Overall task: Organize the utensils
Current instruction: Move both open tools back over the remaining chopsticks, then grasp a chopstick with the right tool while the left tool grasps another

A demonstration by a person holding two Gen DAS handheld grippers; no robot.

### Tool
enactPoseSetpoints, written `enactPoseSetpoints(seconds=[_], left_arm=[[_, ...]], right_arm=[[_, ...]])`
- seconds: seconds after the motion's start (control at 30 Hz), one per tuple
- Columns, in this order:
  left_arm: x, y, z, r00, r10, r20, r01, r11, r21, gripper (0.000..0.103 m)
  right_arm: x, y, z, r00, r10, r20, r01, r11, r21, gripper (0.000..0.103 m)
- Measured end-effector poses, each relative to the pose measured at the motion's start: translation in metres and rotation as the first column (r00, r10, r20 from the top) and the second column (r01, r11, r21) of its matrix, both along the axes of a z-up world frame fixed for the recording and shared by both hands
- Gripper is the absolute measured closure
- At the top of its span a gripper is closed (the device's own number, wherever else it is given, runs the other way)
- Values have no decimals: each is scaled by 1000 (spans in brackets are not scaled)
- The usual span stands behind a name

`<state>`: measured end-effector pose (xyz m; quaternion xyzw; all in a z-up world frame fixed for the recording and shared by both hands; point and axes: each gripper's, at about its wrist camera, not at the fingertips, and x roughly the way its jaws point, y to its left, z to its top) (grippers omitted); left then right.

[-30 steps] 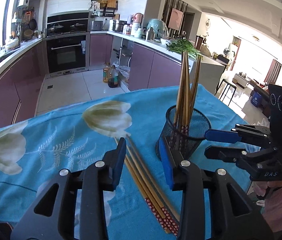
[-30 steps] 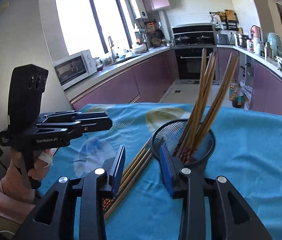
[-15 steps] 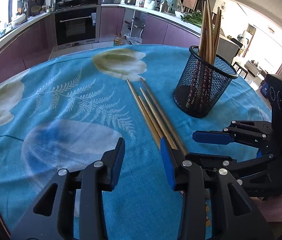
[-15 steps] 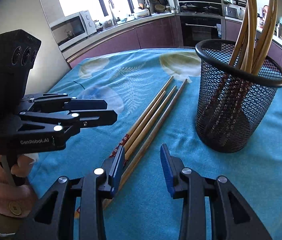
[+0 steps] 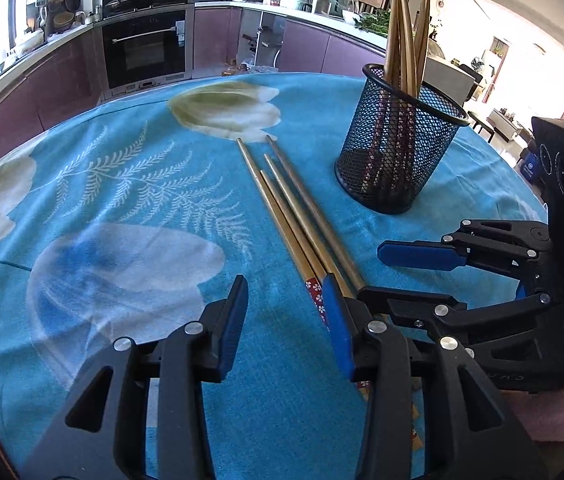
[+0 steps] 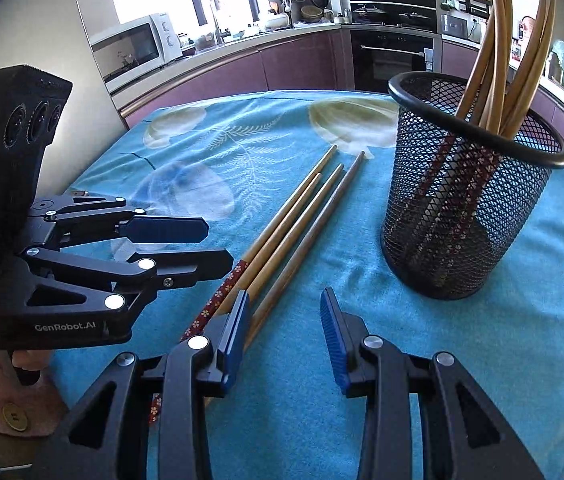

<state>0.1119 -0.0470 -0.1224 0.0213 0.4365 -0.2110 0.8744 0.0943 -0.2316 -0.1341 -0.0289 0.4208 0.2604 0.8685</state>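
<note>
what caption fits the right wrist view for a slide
Open right gripper above four loose chopsticks on a blue tablecloth, beside a mesh holder.

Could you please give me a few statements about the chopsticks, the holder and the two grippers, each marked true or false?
1. Four loose chopsticks lie on the blue tablecloth. True.
2. The mesh holder is empty. False: several chopsticks stand in it.
3. The right hand-held gripper grips a chopstick. False: nothing is between its jaws.
4. The mesh holder stands upright. True.
5. The left hand-held gripper holds the holder. False: its jaws are opening over bare cloth.
</note>
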Motion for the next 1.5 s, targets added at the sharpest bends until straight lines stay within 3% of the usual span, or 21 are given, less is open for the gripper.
enactPoseSetpoints(seconds=[0.4,0.47,0.57,0.73,0.9,0.97,1.03,1.3,1.5], left_arm=[[5,-10,-5,1000,-6,-2,6,999,53,62],[5,-10,-5,1000,0,-3,1,998,66,64],[5,-8,-7,1000,18,-2,-18,996,89,77],[6,-2,-5,999,26,-20,-25,998,62,76],[12,-8,-7,1000,27,-13,-26,997,77,78],[12,-7,-7,999,36,-16,-34,997,75,85],[12,-4,-7,999,47,-25,-45,997,64,95],[-6,12,-8,995,84,-55,-83,996,19,95],[-10,9,-2,998,61,-30,-60,998,37,85]], right_arm=[[0,-10,1,1000,-23,-17,23,1000,-3,70],[0,-11,1,1000,-27,-14,27,1000,-8,70],[0,-13,0,999,-29,-17,29,1000,-11,70],[2,-10,0,1000,-27,-12,26,1000,-14,71],[8,-3,-2,1000,-28,-1,28,999,-21,82],[9,-3,-2,1000,-24,-8,24,1000,-8,90],[8,-3,-2,1000,-14,-12,14,1000,-7,91],[-8,-17,0,999,12,-49,-12,1000,-16,94],[-6,-20,3,999,-6,-33,5,999,-49,89]])
